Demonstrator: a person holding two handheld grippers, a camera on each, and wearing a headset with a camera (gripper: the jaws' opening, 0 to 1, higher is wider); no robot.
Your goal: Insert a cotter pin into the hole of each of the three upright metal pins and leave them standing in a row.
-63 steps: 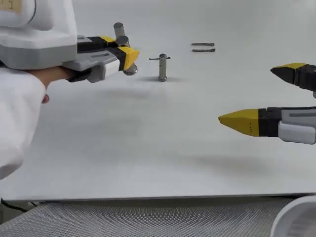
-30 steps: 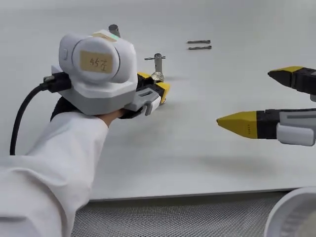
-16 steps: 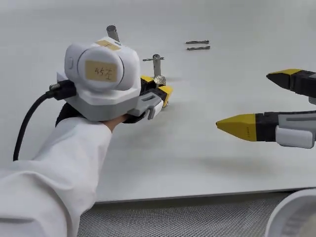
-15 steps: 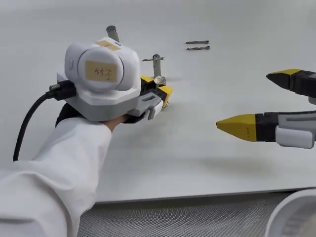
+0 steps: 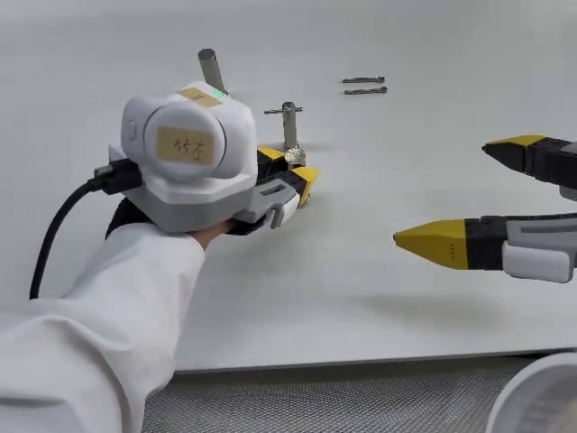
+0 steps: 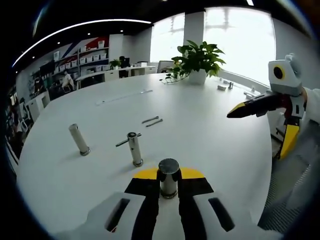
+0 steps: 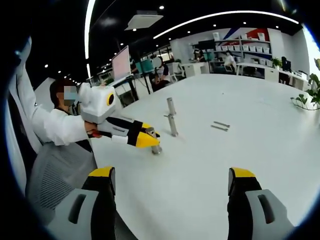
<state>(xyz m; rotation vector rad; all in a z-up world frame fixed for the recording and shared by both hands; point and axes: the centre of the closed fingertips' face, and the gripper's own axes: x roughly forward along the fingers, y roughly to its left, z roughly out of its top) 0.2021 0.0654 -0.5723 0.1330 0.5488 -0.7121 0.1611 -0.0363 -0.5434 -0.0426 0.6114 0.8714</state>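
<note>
My left gripper [image 5: 300, 178] is shut on a bare metal pin [image 6: 168, 177], held upright low over the white table, just in front of the pin that carries a cotter pin [image 5: 290, 122]. A third bare pin [image 5: 210, 68] stands tilted at the back left. Two loose cotter pins [image 5: 363, 85] lie side by side further back. My right gripper [image 5: 446, 194] hovers open at the right with nothing between its jaws. In the right gripper view the held pin [image 7: 156, 146] sits at the left gripper's yellow tips, near the pinned one [image 7: 172, 124].
The white table [image 5: 379, 298] ends at a front edge with grey mesh below. A white round rim [image 5: 541, 401] pokes in at the bottom right. A black cable [image 5: 54, 230] trails from the left gripper. A potted plant [image 6: 197, 62] stands far across the table.
My left gripper has carried the bare pin from the back left, beside the third pin, over to the front of the pin with the cotter pin. The right gripper has stayed open.
</note>
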